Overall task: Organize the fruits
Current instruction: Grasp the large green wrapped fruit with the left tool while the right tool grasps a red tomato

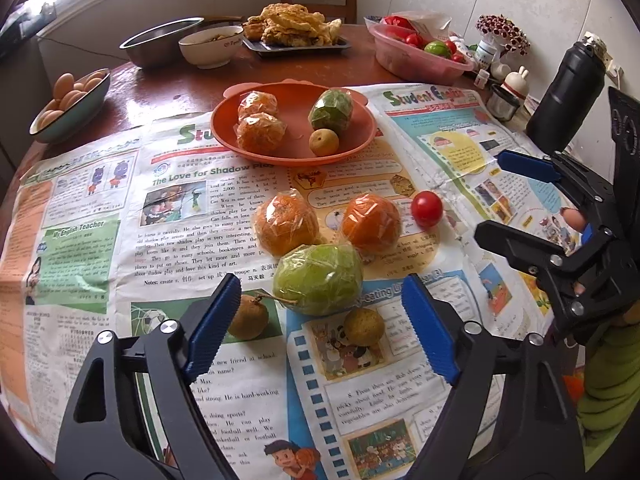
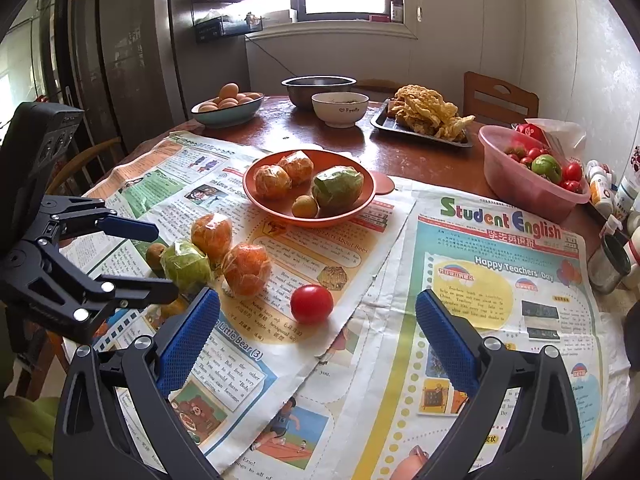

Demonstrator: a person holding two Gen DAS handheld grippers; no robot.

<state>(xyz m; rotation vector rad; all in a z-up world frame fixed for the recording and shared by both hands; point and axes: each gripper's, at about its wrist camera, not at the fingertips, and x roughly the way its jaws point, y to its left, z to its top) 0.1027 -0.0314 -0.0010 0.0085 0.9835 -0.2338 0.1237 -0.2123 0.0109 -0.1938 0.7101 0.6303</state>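
An orange plate (image 1: 352, 148) (image 2: 260, 200) holds two wrapped oranges, a wrapped green fruit and a small brown fruit. On the newspaper lie two wrapped oranges (image 1: 286, 224) (image 1: 371, 224), a wrapped green fruit (image 1: 318, 280) (image 2: 186, 266), two small brown fruits (image 1: 247, 317) (image 1: 363, 327) and a red tomato (image 1: 427, 209) (image 2: 311, 303). My left gripper (image 1: 322, 328) is open and empty, just short of the green fruit. My right gripper (image 2: 318, 340) is open and empty, just short of the tomato.
Newspaper (image 2: 500, 280) covers the near table. Behind it stand an egg bowl (image 1: 86, 102), a steel bowl (image 1: 160, 40), a white bowl (image 2: 340, 109), a tray of fried food (image 2: 424, 120) and a pink basin of tomatoes (image 2: 528, 176). A black bottle (image 1: 568, 96) stands at right.
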